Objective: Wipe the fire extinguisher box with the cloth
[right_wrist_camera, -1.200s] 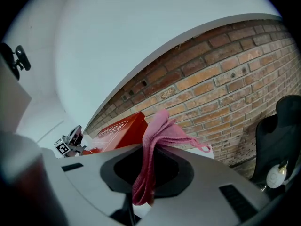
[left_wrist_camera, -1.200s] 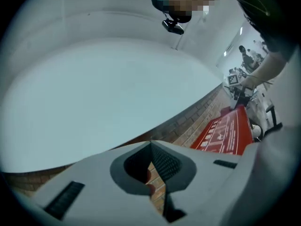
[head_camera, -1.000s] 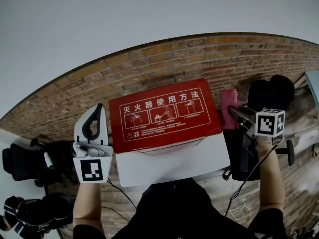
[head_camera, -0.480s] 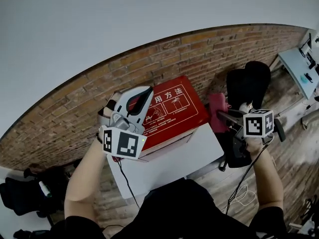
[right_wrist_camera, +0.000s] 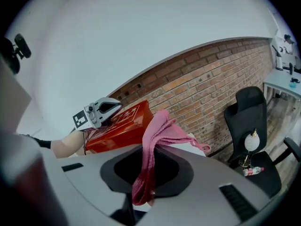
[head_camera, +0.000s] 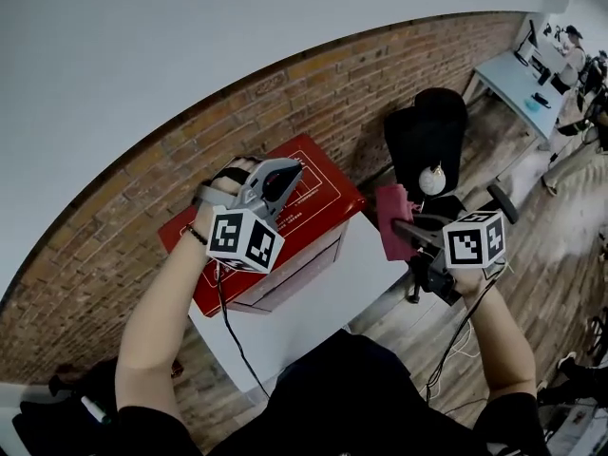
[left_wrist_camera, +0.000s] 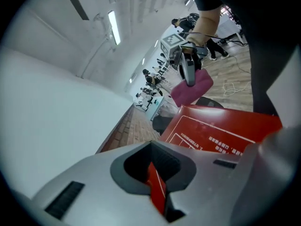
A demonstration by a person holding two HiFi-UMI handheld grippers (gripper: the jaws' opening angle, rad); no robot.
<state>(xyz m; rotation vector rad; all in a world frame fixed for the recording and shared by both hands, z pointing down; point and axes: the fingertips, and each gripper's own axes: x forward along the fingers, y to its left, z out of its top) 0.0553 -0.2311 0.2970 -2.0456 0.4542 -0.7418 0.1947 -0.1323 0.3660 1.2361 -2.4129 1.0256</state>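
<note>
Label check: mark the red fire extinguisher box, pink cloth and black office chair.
red fire extinguisher box [head_camera: 328,193]: head view, printed lid.
pink cloth [head_camera: 391,224]: head view, hanging fold.
black office chair [head_camera: 425,133]: head view, backrest.

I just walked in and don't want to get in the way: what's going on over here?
A person is working on a red fire extinguisher box with a gripper in each hand. The left gripper is at the box's top, jaws shut on a thin red strip, seemingly part of it. The right gripper holds a pink cloth in the air beside the box, not touching it.
</note>
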